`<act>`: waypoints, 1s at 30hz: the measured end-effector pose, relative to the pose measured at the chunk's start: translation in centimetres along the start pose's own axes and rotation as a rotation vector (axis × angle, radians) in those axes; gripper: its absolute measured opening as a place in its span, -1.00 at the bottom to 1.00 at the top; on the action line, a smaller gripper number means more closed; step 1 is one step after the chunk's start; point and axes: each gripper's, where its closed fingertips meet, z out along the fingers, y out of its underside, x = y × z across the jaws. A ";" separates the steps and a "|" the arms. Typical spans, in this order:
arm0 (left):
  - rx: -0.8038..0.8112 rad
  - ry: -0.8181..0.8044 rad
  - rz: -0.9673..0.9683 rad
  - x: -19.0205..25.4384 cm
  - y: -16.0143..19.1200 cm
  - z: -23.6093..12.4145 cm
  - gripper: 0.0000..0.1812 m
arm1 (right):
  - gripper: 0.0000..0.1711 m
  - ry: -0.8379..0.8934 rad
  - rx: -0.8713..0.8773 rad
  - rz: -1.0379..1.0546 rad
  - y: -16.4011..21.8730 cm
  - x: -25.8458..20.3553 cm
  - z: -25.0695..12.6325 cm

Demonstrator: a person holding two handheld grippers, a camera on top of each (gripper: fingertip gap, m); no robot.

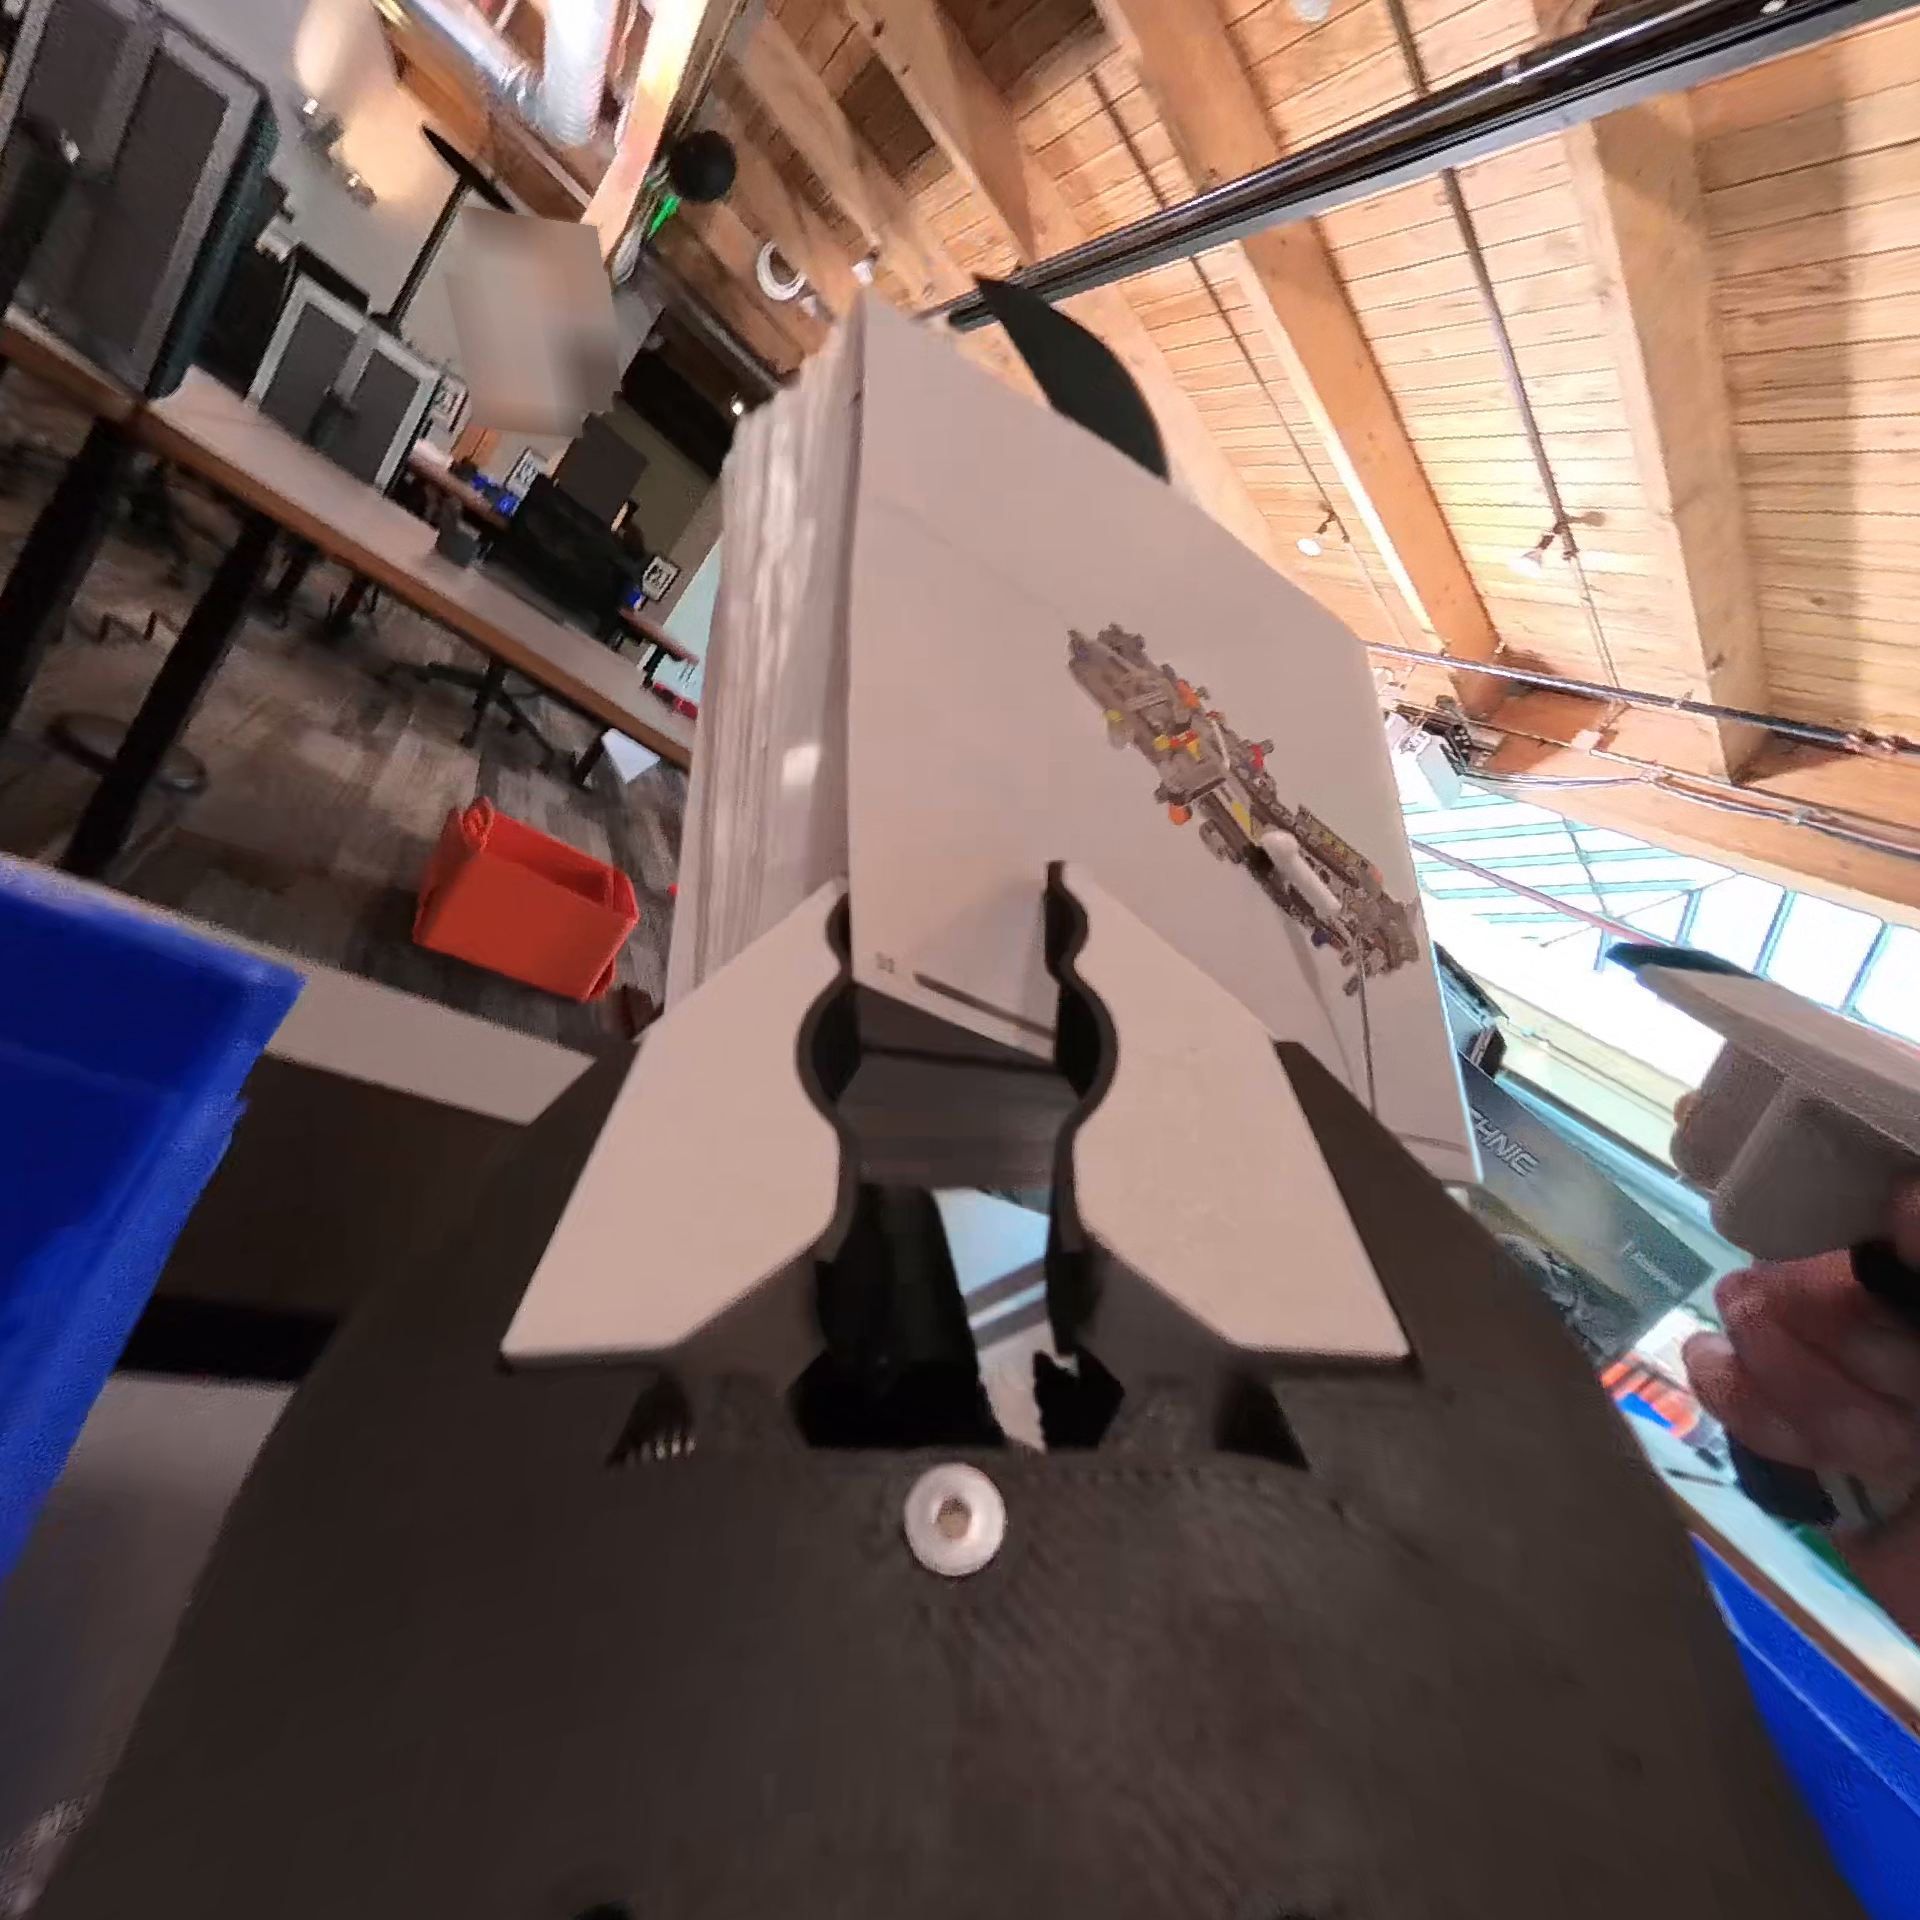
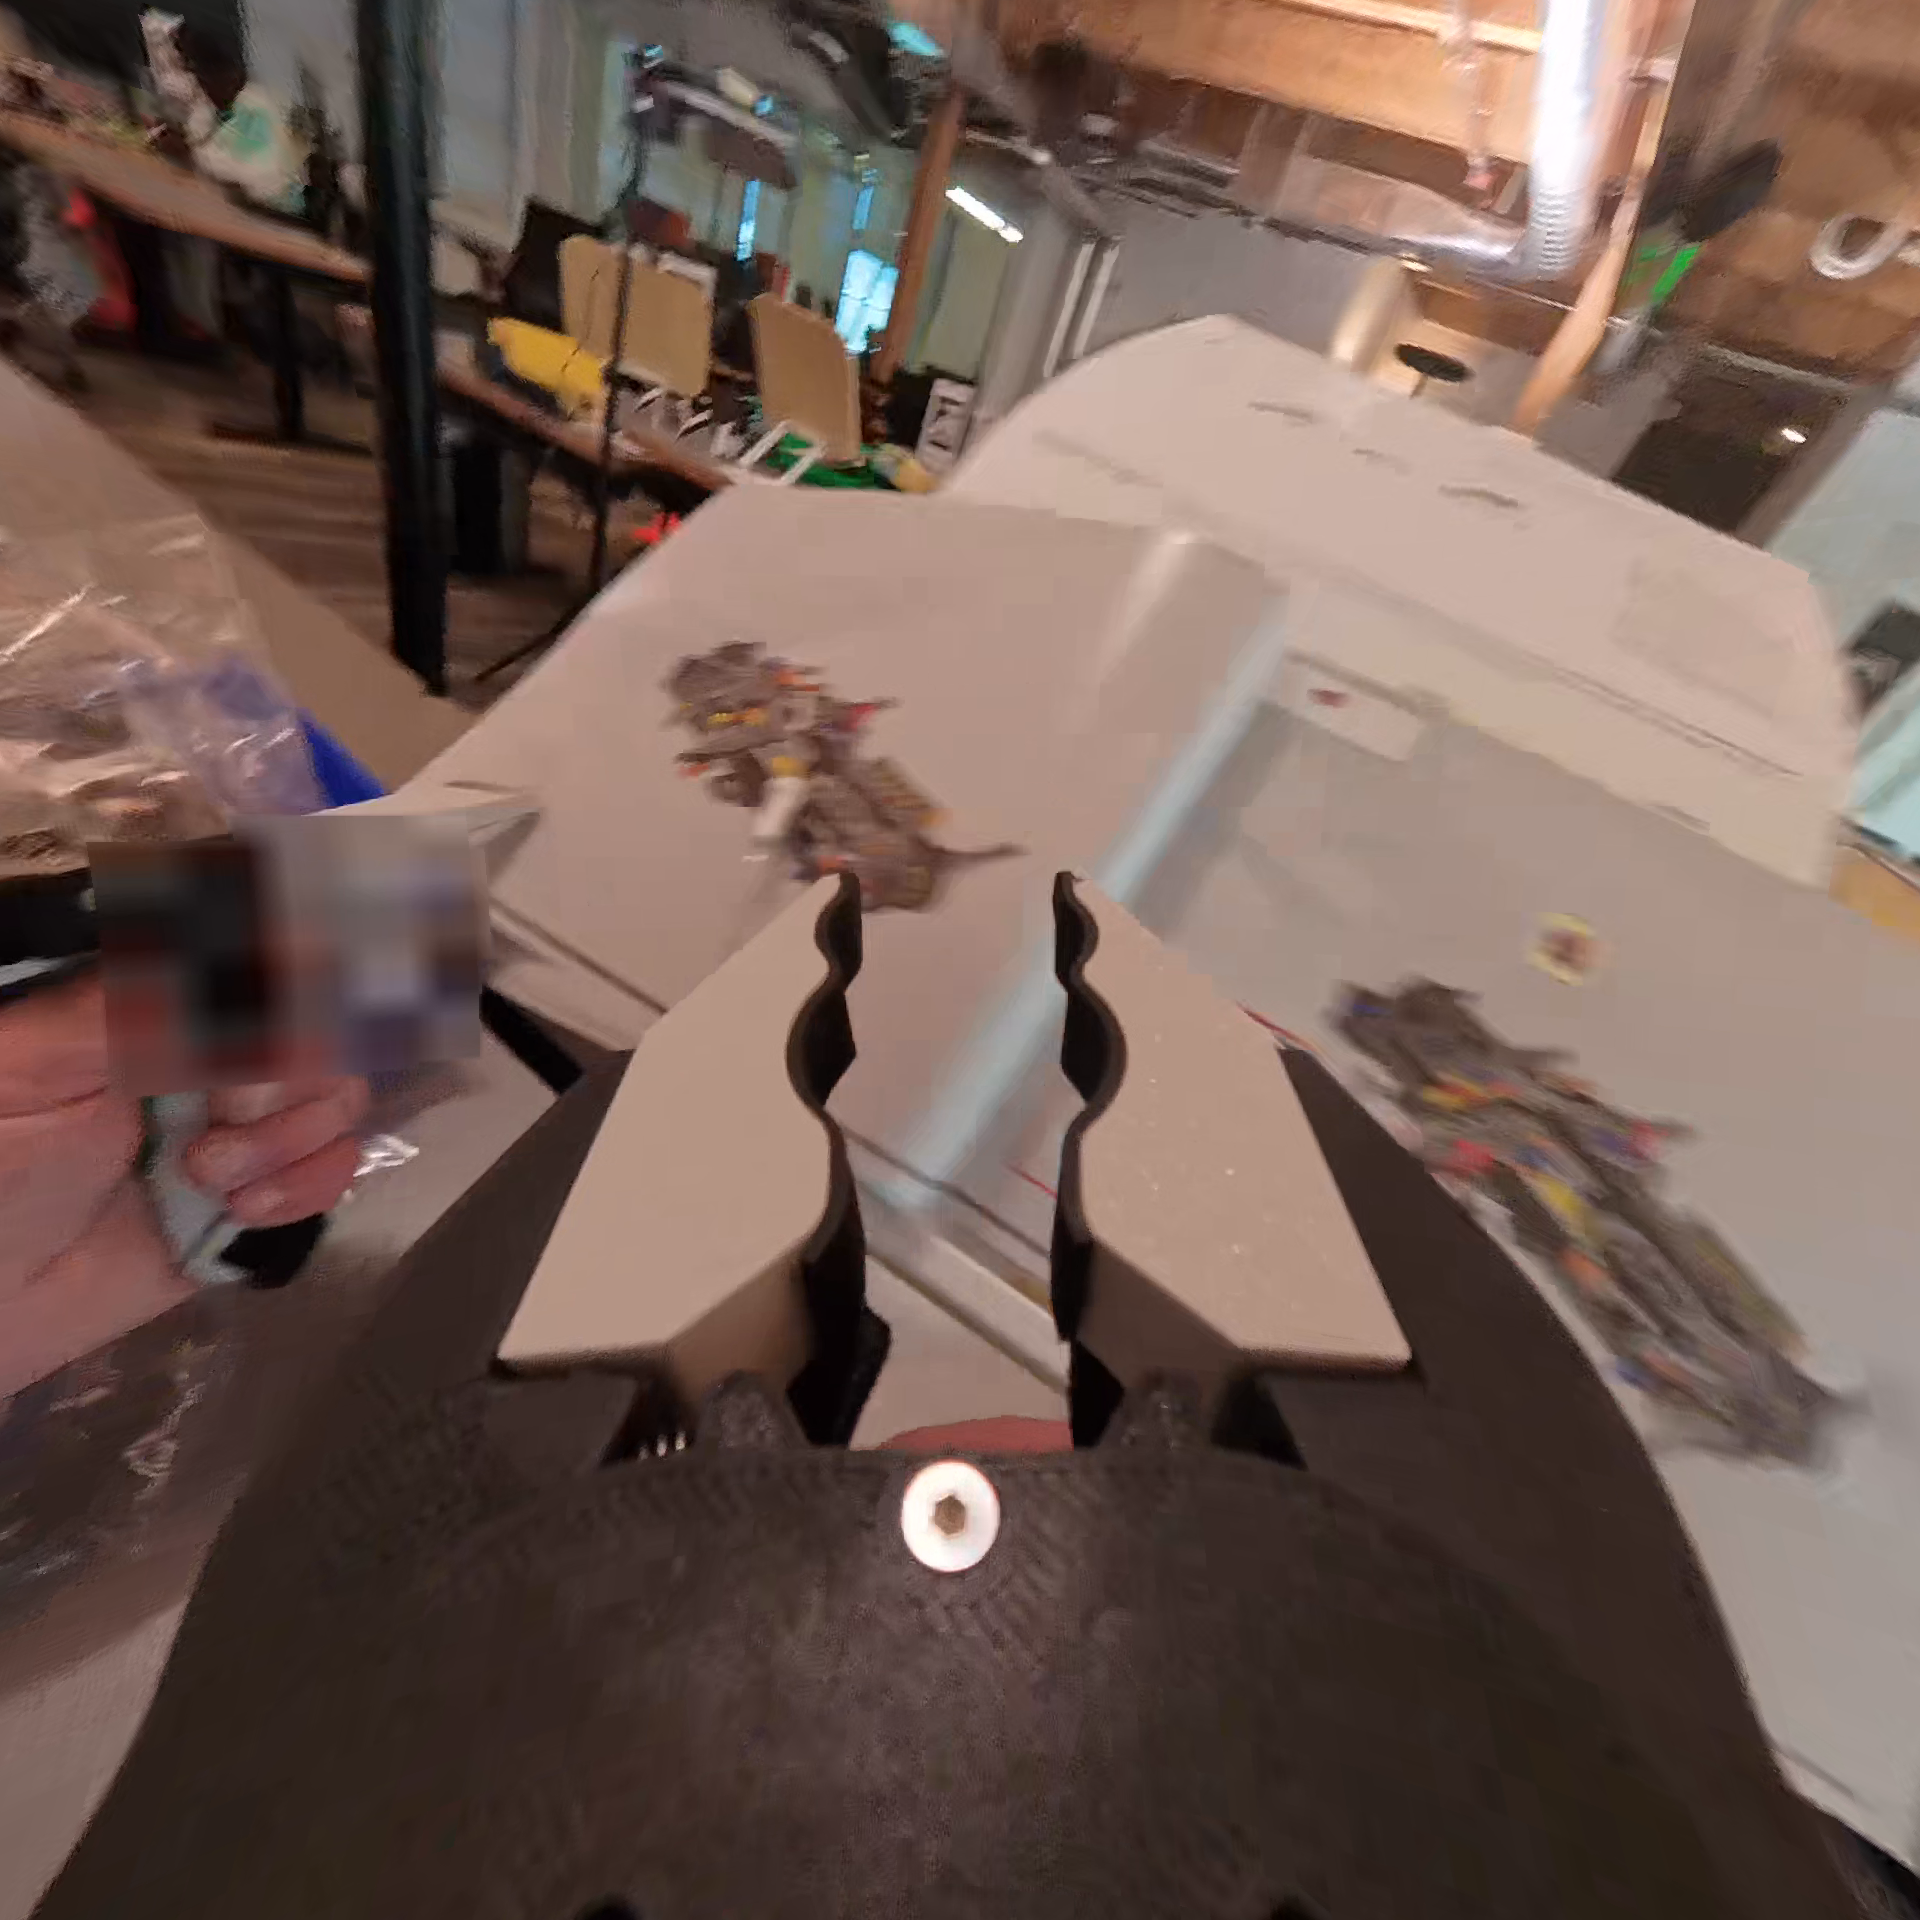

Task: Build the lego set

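A thick white Lego instruction booklet (image 1: pixel 987 675) stands tilted up in the air, with a printed picture of a grey model on its page. My left gripper (image 1: pixel 951 883) is shut on the booklet's lower edge, which fills the gap between the fingers. In the right wrist view the booklet (image 2: pixel 1039 644) lies open, with model pictures on both pages. My right gripper (image 2: pixel 956 894) is open and empty just above the pages, touching nothing. It also shows in the left wrist view (image 1: pixel 1766 1091), held by a hand at the right edge.
A blue bin (image 1: pixel 104 1143) is close on the left. An orange bin (image 1: pixel 520 914) sits on the floor. Clear bags of Lego parts (image 2: pixel 125 707) lie at the left. A dark Lego box (image 1: pixel 1558 1226) lies below the booklet. Long tables (image 1: pixel 416 561) stand behind.
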 end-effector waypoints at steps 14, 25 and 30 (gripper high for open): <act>-0.164 0.133 -0.538 3.0 5.4 1.1 -0.01 | -0.04 0.007 -0.015 0.918 15.4 18.8 -6.4; -0.202 0.387 -0.652 6.8 6.4 3.7 -0.61 | -0.57 -0.320 0.184 1.066 13.9 15.0 -3.3; -0.206 0.484 -0.701 7.1 6.3 4.3 -0.78 | -0.67 -0.324 0.236 1.100 13.7 14.4 -4.6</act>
